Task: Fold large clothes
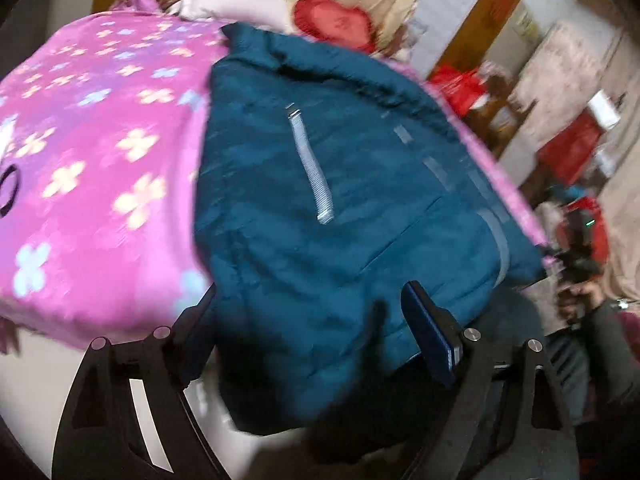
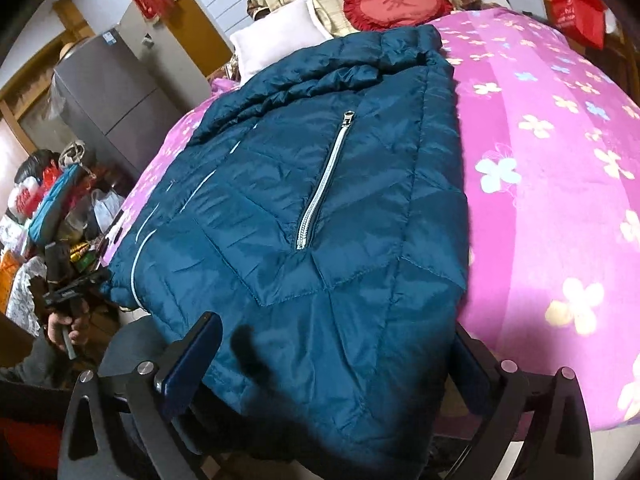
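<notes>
While spread across the pink quilt — quilted teal jacket, silver pocket zipper — both tools' jaws apart

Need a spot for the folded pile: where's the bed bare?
Bare pink bedspread runs beside the jacket, from the red cushion down to the near edge. Crowded: the jacket's other side has only a thin strip, then floor clutter.

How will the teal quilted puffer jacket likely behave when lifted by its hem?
The teal quilted puffer jacket will probably flop: it drapes over the pink flowered bedspread. Its shiny shell suggests slipperiness. Puffy quilting hints it is light.
</notes>
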{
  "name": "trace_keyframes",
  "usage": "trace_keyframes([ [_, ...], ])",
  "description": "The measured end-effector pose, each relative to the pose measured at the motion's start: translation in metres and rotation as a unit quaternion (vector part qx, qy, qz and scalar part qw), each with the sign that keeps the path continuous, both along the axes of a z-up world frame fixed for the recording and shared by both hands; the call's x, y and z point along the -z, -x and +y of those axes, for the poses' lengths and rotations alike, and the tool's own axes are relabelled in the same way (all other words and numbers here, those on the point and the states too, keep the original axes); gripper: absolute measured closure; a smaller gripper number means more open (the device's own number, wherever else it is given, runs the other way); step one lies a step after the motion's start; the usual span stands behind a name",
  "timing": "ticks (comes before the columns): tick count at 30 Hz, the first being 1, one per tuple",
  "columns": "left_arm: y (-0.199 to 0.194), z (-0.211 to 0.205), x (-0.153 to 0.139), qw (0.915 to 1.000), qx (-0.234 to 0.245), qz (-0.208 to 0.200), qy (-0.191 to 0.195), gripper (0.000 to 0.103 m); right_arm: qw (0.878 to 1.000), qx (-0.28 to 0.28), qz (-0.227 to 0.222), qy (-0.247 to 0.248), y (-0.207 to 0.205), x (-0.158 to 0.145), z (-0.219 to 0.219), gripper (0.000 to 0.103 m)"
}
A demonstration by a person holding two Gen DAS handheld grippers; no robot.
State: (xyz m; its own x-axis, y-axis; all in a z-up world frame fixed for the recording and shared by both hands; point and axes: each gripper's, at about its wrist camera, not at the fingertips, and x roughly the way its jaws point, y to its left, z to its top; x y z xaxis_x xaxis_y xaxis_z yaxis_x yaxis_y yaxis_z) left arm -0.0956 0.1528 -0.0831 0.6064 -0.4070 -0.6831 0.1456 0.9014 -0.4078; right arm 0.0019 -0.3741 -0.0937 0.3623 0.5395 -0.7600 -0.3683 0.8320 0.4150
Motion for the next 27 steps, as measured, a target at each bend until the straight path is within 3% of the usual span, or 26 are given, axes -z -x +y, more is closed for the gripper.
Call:
trace_keyframes([
  [7, -0.028, 0.013, 0.006, 0.998, 0.019, 0.026, 0.054, 0.017, 1.0, -0.011, 0.004, -0.023, 0.003, 0.0, -0.006, 0.0],
  [14, -0.052, -0.007, 0.004, 0.9984, 0.018, 0.027, 0.047, 0.018, 0.999, -0.005, 0.004, -0.035, -0.008, 0.0, -0.004, 0.0],
  [15, -0.051, -0.008, 0.002, 0.9987, 0.014, 0.02, 0.045, 0.03, 0.999, -0.004, 0.004, -0.033, -0.009, 0.0, -0.002, 0.0],
  [16, -0.047, -0.007, 0.0, 0.9992, 0.009, 0.013, 0.036, 0.05, 1.0, -0.005, 0.003, -0.029, -0.01, 0.0, 0.0, 0.0],
  [17, -0.044, -0.006, -0.001, 0.9998, 0.0, 0.01, 0.017, 0.059, 1.0, -0.01, 0.003, -0.026, -0.009, -0.001, 0.002, 0.001],
  [18, -0.041, -0.003, -0.001, 0.9999, -0.006, 0.009, 0.008, 0.077, 1.0, -0.018, 0.004, -0.025, -0.008, -0.001, 0.003, 0.008],
  [19, -0.037, 0.003, 0.001, 0.9999, -0.014, 0.009, 0.003, 0.083, 0.999, -0.024, 0.005, -0.026, -0.006, -0.001, 0.002, 0.014],
  [24, -0.035, 0.011, 0.013, 0.9997, -0.013, 0.019, 0.005, 0.08, 0.999, -0.019, 0.009, -0.037, -0.002, 0.001, -0.013, 0.041],
  [26, -0.037, 0.006, 0.014, 0.9998, -0.004, 0.016, 0.008, 0.067, 0.999, -0.016, 0.009, -0.042, -0.004, 0.001, -0.014, 0.043],
  [27, -0.038, 0.003, 0.013, 0.9998, 0.003, 0.015, 0.014, 0.053, 0.999, -0.017, 0.006, -0.037, -0.005, 0.001, -0.011, 0.043],
])
